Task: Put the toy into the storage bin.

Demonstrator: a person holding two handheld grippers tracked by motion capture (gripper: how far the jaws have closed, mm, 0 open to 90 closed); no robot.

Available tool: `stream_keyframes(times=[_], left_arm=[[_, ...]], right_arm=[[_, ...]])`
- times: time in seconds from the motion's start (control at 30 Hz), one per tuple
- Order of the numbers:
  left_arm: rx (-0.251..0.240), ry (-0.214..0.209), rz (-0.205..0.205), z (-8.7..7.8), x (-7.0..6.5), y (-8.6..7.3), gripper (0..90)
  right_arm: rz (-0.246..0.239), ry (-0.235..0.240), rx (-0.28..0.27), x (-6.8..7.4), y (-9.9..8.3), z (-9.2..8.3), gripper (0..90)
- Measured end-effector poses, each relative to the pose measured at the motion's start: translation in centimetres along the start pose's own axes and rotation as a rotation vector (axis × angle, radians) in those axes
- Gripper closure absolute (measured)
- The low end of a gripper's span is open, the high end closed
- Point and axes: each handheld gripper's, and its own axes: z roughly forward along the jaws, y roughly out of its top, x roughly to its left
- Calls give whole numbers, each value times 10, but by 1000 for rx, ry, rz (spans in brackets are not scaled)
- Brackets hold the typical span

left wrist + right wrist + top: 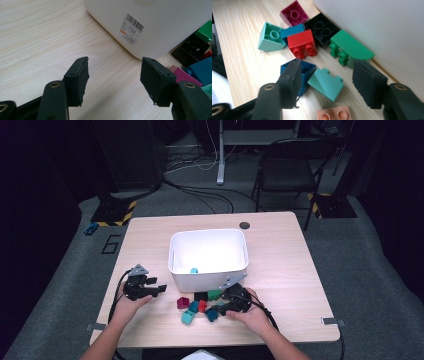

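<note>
A white bin (200, 280) stands mid-table with a small cyan piece (194, 269) inside. Several loose bricks lie before its front wall: magenta (294, 13), black (322, 28), green (352, 47), red (302, 42), light teal (269, 37), dark blue (305, 72) and pink (334, 115). My right gripper (328, 67) is low over this pile, jaws apart on either side of a teal sloped brick (325, 83), with a gap at each pad. My left gripper (113, 75) is open over bare wood left of the bin (155, 22), nothing between its jaws.
The bin's wall (387, 25) stands close to the right gripper's outer jaw. Bare tabletop (290, 270) lies right of the bin, and a round cable hole (244, 225) behind it. A folding chair (290, 165) and floor cables stand beyond the far edge.
</note>
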Motion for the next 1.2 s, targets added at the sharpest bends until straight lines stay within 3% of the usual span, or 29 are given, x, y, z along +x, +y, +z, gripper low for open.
stream_keyframes(times=[0.23, 0.5, 0.67, 0.9, 1.2], left_arm=[[4, 1, -4, 1, 1, -1, 392], [4, -2, -8, 1, 1, -1, 392], [6, -1, -5, 2, 1, -1, 392], [5, 1, -1, 2, 2, -1, 392], [0, 3, -1, 2, 1, -1, 392]], right_arm=[[19, -2, 30, 2, -4, 7, 439], [74, -46, 17, -10, -8, -3, 506], [88, -37, 26, -13, -10, -2, 517], [47, -59, 20, -9, -7, -2, 583], [29, -37, 34, -6, 0, -10, 583]])
